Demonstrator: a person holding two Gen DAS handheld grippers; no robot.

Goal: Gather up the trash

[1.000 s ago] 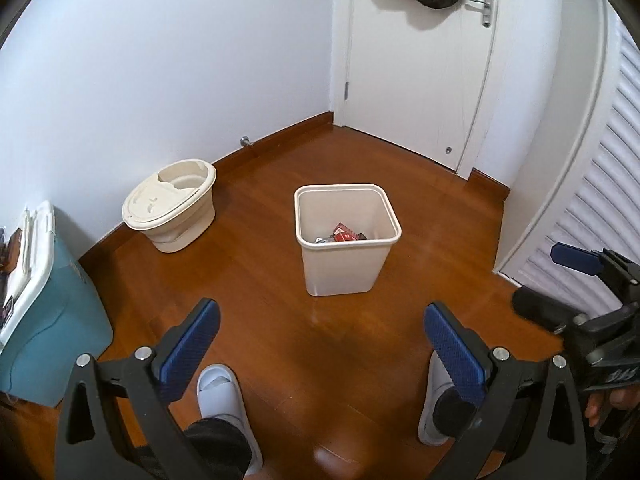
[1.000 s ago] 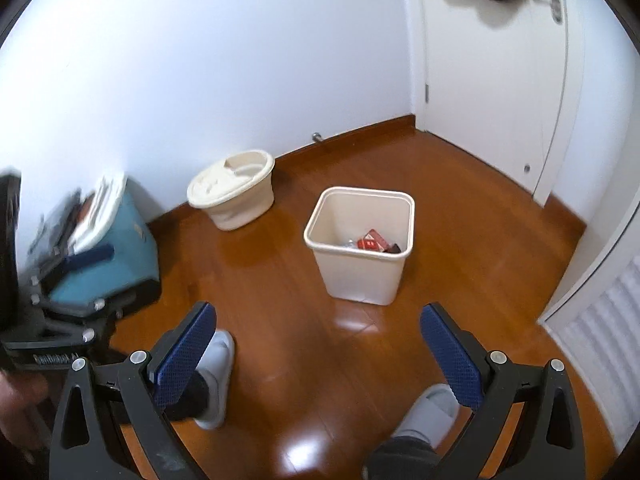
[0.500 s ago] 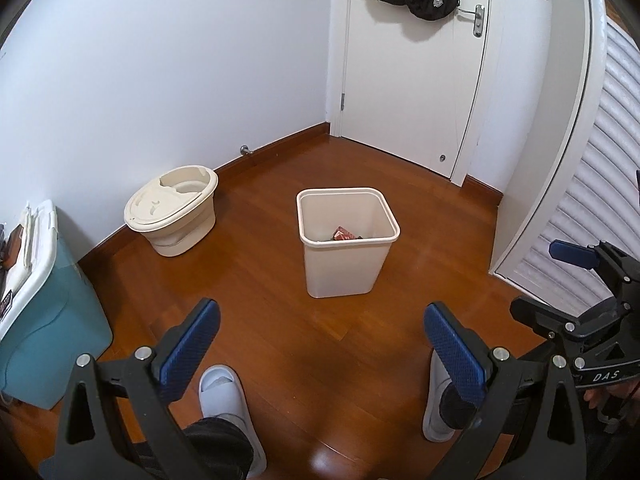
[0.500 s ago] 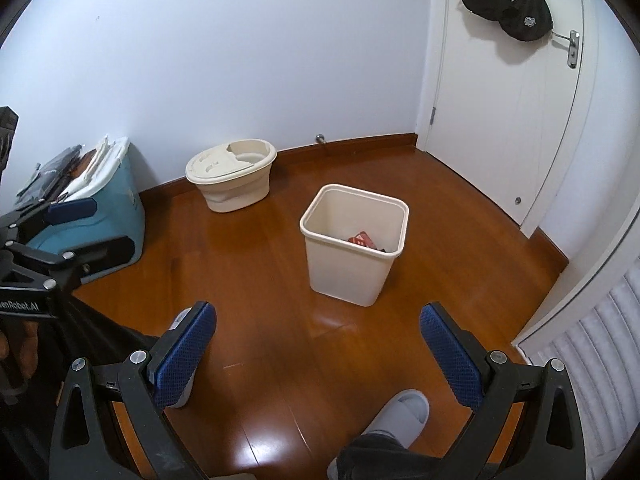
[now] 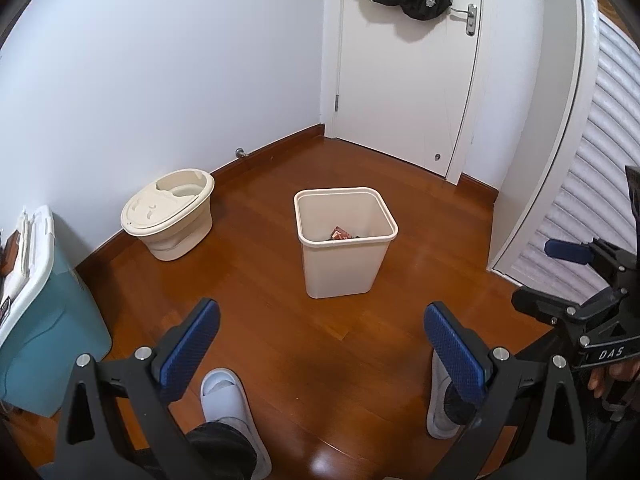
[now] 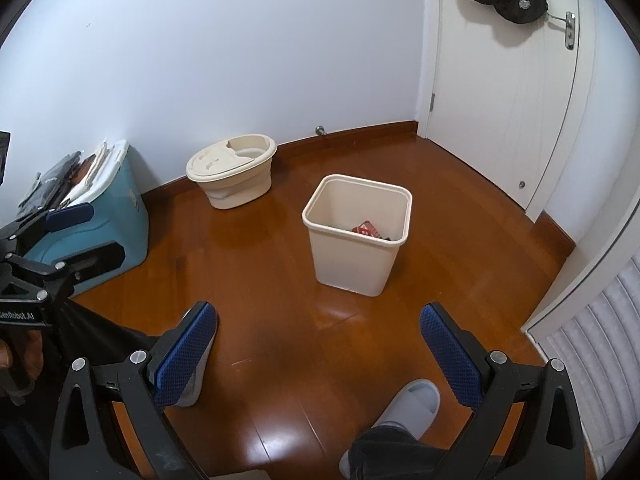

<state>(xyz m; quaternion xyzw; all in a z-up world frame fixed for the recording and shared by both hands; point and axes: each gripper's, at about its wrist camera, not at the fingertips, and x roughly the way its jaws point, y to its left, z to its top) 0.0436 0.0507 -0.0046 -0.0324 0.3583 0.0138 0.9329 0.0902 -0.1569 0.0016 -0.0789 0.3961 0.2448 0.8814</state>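
Note:
A cream plastic bin [image 5: 344,252] stands upright on the wood floor; it also shows in the right wrist view [image 6: 356,248]. Red-and-dark trash [image 5: 340,234] lies at its bottom, also seen in the right wrist view [image 6: 367,229]. My left gripper [image 5: 320,340] is open and empty, held well back from the bin. My right gripper [image 6: 318,340] is open and empty, also back from the bin. Each gripper shows at the edge of the other's view: the right one [image 5: 576,280] and the left one [image 6: 60,236].
A cream lidded mop bucket [image 5: 168,216] stands by the wall. A teal storage box [image 5: 36,320] with items on top is at left. A white door [image 5: 404,64] with black bags hung on it, a louvred closet door [image 5: 592,184], and my slippered feet [image 5: 228,400] are near.
Both grippers have tilted up and drawn back a little, so the bin looks farther off and more of the door shows. Both stay open.

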